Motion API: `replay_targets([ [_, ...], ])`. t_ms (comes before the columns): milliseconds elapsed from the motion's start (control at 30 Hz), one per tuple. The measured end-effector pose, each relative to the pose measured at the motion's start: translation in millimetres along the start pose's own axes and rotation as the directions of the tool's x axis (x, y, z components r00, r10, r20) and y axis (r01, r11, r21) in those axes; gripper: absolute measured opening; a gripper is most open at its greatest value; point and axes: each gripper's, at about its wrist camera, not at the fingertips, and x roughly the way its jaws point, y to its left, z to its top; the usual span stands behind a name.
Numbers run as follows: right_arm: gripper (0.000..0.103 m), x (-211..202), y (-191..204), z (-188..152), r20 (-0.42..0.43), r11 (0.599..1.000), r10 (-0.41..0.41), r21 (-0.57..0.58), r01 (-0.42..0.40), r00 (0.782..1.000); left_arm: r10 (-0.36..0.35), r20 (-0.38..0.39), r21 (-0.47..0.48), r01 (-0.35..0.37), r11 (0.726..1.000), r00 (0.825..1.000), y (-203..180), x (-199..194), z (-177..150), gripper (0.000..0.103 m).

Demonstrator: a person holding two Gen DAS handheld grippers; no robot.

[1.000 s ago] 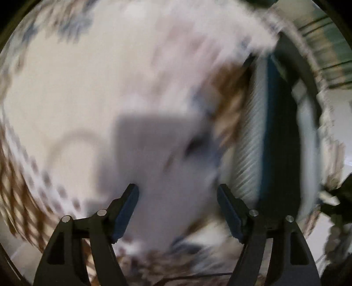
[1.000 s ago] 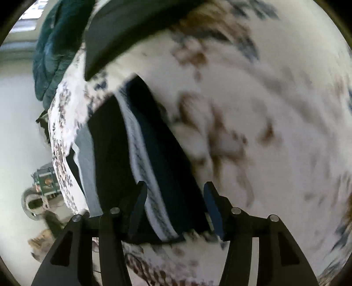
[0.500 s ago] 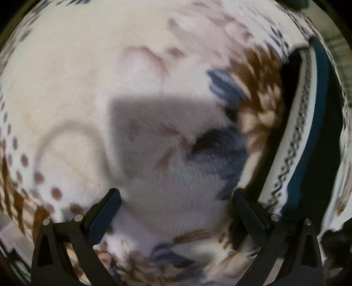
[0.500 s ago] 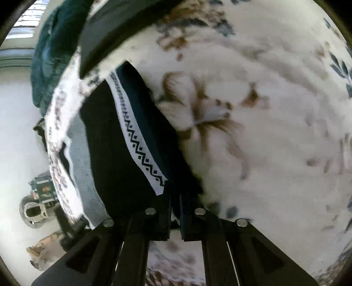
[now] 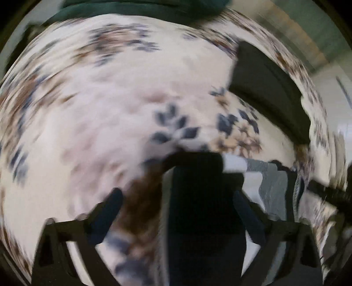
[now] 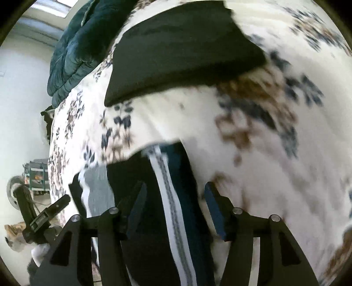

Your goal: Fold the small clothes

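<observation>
- Left wrist view: the left gripper (image 5: pixel 177 211) has its fingers spread wide apart, holding nothing; the picture is smeared by motion blur.
- Between and just beyond those fingers lies the dark garment (image 5: pixel 198 198), a small dark piece of clothing on the floral blanket (image 5: pixel 99 110). A pale band and a grey part of it show toward the right, near the right finger.
- The blanket is cream with blue and brown flowers, and it covers a bed.
- A black folded cloth (image 5: pixel 270 88) lies farther off on the blanket, to the upper right, well apart from the garment.
- A dark green quilt (image 5: pixel 143 8) runs along the top edge of this view.
- Right wrist view: the right gripper (image 6: pixel 175 211) is likewise spread open, with nothing clamped between its fingers.
- The dark garment (image 6: pixel 136 176) sits under and between those fingers. Its white patterned stripe (image 6: pixel 169 198) runs lengthwise between them, with dark teal cloth to the stripe's right and a grey panel at the far left.
- The black folded cloth (image 6: pixel 180 48) rests on the floral blanket (image 6: pixel 275 176) above the garment, apart from it.
- The green quilt (image 6: pixel 72 50) is bunched at the upper left, at the edge of the bed.
- The left gripper (image 6: pixel 41 217) appears at the lower left of this view, beside the garment's grey end.
</observation>
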Motion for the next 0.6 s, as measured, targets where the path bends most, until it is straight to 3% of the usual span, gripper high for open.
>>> replay_targets([
  [33,0.058,9.4,6.6,7.9,-0.009,1.0,-0.018,-0.025,0.018,1.0,-0.006,-0.018,0.036,0.007,0.999,1.0,-6.2,8.5,4.5,0.044],
  [67,0.058,15.7,10.3,14.2,-0.018,0.999,-0.038,-0.04,0.038,0.999,-0.016,-0.028,0.06,0.017,0.998,0.999,-9.5,16.0,6.4,0.026],
  [100,0.057,22.5,12.3,16.6,-0.032,0.997,-0.044,-0.059,0.042,0.999,-0.004,-0.019,0.069,0.006,0.998,1.0,-10.1,19.2,9.3,0.022],
  [133,0.042,24.6,11.3,16.2,-0.035,0.996,-0.054,-0.076,0.052,0.998,-0.002,-0.004,0.067,0.003,0.998,1.0,-10.5,17.8,11.0,0.021],
  [167,0.005,24.9,11.7,14.8,-0.03,0.993,-0.085,-0.087,0.082,0.996,-0.012,0.002,0.055,0.012,0.998,1.0,-9.8,14.8,12.7,0.021],
  [333,0.004,-2.8,9.7,3.4,0.081,0.995,-0.071,-0.058,0.076,0.994,-0.123,0.041,-0.081,0.126,0.989,0.992,9.1,-14.8,4.0,0.019],
  [433,0.003,-17.3,8.2,3.7,0.119,0.996,-0.068,-0.047,0.074,0.991,-0.176,0.03,-0.149,0.179,0.973,0.984,12.1,-6.5,10.4,0.019],
  [600,0.003,-3.9,-4.4,15.0,0.09,0.991,-0.127,-0.023,0.13,0.988,-0.297,-0.01,-0.312,0.279,0.908,0.955,25.4,30.9,26.5,0.019],
])
